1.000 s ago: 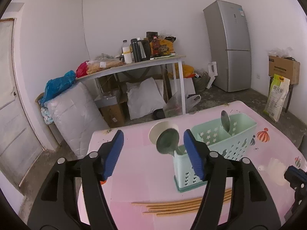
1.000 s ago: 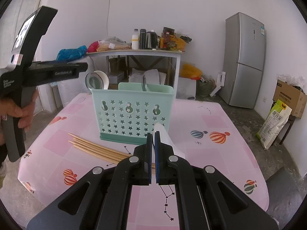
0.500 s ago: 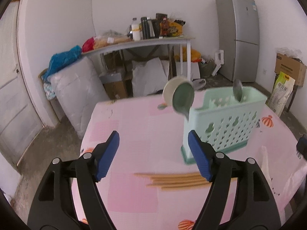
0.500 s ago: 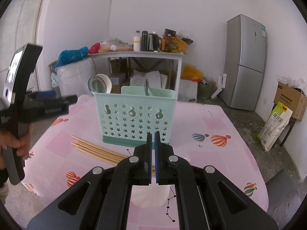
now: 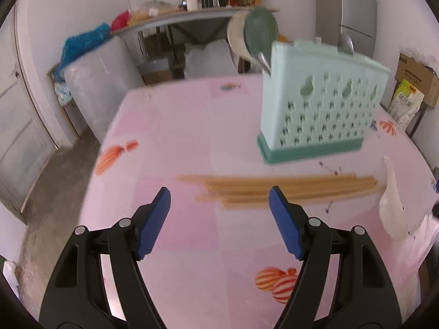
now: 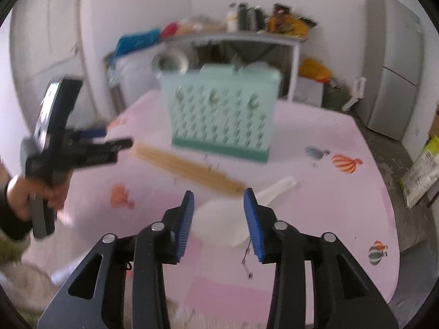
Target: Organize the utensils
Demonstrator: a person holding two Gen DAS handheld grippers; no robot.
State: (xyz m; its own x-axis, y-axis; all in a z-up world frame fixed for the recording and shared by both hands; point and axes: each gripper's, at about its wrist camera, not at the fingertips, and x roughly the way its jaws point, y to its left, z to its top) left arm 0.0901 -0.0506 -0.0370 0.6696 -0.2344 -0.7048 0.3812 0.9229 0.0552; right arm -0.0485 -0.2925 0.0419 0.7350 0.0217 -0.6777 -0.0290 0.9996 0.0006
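**Risk: scattering the chopsticks, knocking the caddy**

Your left gripper [image 5: 219,211], jaws wide and empty, hangs over the bundle of light wooden chopsticks [image 5: 288,189]; a skewed close rolls them apart. Mint-green perforated plastic utensil caddy [image 5: 315,109] sits at 1 o'clock, easy to topple. Your right gripper [image 6: 218,213] is opening around the white plastic spoon [image 6: 227,216], pads clear.

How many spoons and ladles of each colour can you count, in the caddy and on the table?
White: 2, white ladle in the caddy, white spoon on the table
Green: 1, green ladle
Metal: 1, metal spoon
Total: 4
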